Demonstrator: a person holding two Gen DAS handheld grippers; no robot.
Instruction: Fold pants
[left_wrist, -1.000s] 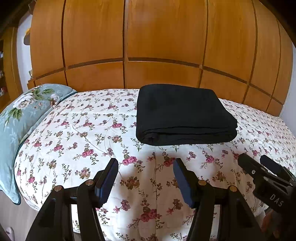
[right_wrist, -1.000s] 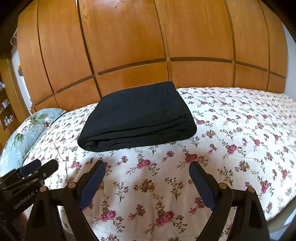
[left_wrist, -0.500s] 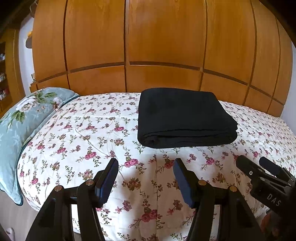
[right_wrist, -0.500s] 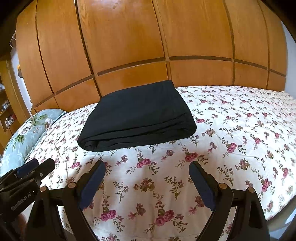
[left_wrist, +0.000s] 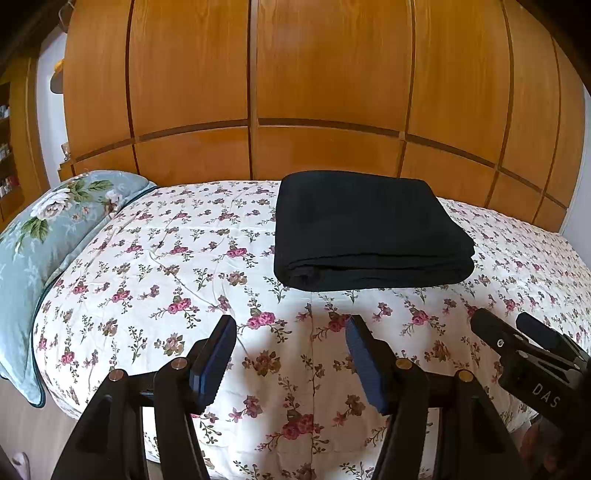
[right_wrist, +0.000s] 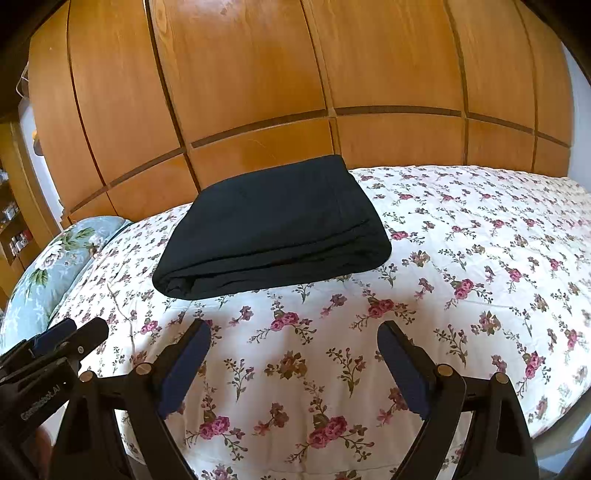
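The left tool (left_wrist: 291, 354) hangs over the near edge of the bed (left_wrist: 155, 280) with its two blue-padded fingers spread apart and nothing between them. The right tool (right_wrist: 293, 363) sits just beside it, also released, its fingers wide apart over the flowered bedspread (right_wrist: 461, 258) and gripping nothing. Each tool shows in the other's view: the right one at the lower right of the left view (left_wrist: 524, 343), the left one at the lower left of the right view (right_wrist: 62, 341).

Farther out, past both tools and apart from them, the black pants (left_wrist: 369, 229) lie folded into a thick rectangular stack on the bedspread, the rounded fold edge facing the near side. From the left tool they lie ahead and slightly right; from the right tool the pants (right_wrist: 273, 229) lie ahead and slightly left.

At the far left of the bed rests a pale blue flowered pillow (left_wrist: 44, 236). Behind the bed stands a wall of wooden panels (left_wrist: 325, 92).
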